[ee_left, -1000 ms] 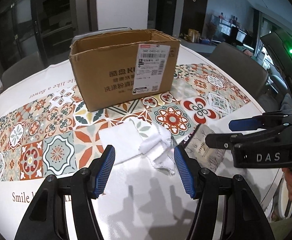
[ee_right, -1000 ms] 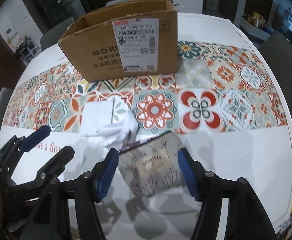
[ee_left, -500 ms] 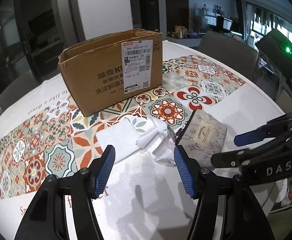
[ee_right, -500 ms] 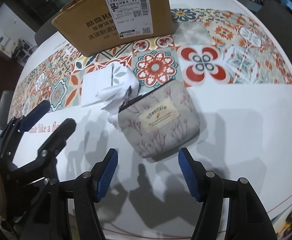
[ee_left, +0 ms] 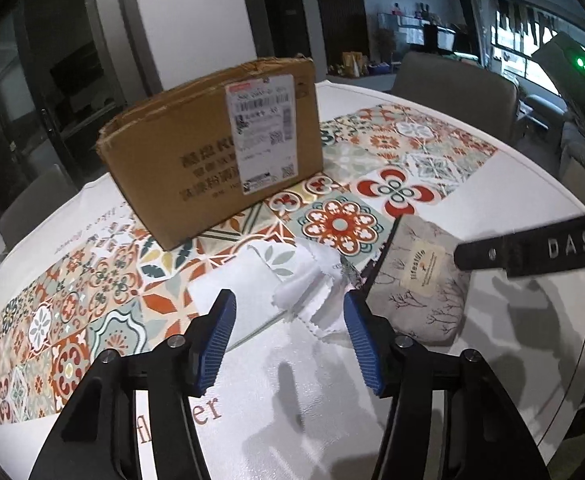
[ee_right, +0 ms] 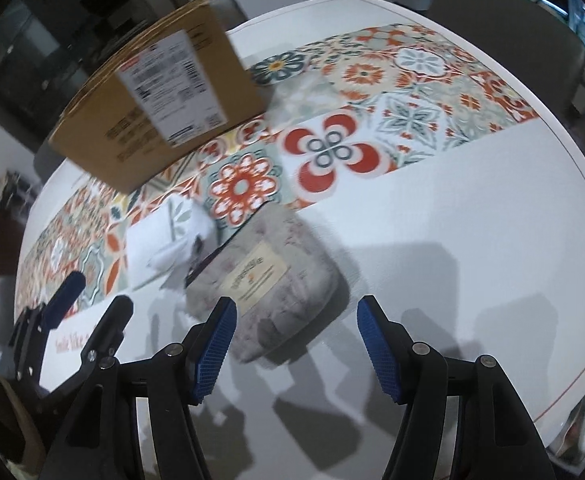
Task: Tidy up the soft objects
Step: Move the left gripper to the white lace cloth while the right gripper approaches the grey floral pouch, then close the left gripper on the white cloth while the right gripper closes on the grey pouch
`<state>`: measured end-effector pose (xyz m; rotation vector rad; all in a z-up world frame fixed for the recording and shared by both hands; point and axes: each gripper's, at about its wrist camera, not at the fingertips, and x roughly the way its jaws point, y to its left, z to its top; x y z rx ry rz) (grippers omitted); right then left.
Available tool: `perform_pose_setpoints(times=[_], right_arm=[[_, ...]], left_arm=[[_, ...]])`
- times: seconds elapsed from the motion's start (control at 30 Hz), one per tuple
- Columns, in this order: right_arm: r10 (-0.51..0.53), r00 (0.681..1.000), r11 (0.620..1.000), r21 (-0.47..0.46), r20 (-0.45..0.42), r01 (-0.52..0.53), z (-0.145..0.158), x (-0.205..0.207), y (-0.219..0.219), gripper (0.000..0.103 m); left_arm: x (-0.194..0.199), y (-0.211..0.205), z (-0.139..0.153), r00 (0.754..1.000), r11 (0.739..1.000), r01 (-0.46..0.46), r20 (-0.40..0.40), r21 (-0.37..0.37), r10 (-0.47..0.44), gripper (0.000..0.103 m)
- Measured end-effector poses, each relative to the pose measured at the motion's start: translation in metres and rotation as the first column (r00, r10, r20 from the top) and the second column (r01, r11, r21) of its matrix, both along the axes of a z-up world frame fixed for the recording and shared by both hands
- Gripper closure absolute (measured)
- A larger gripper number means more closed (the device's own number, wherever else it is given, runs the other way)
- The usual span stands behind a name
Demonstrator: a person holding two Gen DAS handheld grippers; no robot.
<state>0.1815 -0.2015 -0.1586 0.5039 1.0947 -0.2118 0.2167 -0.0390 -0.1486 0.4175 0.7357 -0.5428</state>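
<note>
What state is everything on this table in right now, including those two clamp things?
Box: upright on the table, top open.
White cloth: crumpled, lying loose on the table.
Flat white packet: lying flat, partly under the cloth.
Pouch: lying flat, label up, ungripped.
Left gripper: open, empty, facing the cloth.
Right gripper: open, empty, near the pouch.
</note>
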Motion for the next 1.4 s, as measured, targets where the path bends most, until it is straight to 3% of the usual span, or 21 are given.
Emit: perform_pose_setpoints(times=[0.5,0.83,1.13,1.4], right_arm=[[-0.071,0.996,0.997,0.006,0.063,0.071,-0.021,0.005,-0.010,0.039],[-0.089,0.993,0.995,0.041,0.074,0.087,-0.034,0.006,-0.013,0.039],[-0.072,0.995,0.997,0.025,0.073,0.071,-0.038,0.008,-0.010,0.039],[-0.083,0.994,0.997,0.008,0.077,0.083,-0.038,0.009,-0.015,0.039]], left_arm=[[0.016,-0.015,-0.034,0.994,0.995,0.087,-0.068,0.053,-0.084,0.066],[0.025,-0.021,-0.048,0.996,0.992,0.086,-0.021,0.096,-0.084,0.066],[0.033,-0.027,-0.057,0.995,0.989,0.097,-0.029,0.108,-0.094,0.049],[0.035,-0.031,-0.059,0.995,0.991,0.092,-0.033,0.098,-0.089,0.049]])
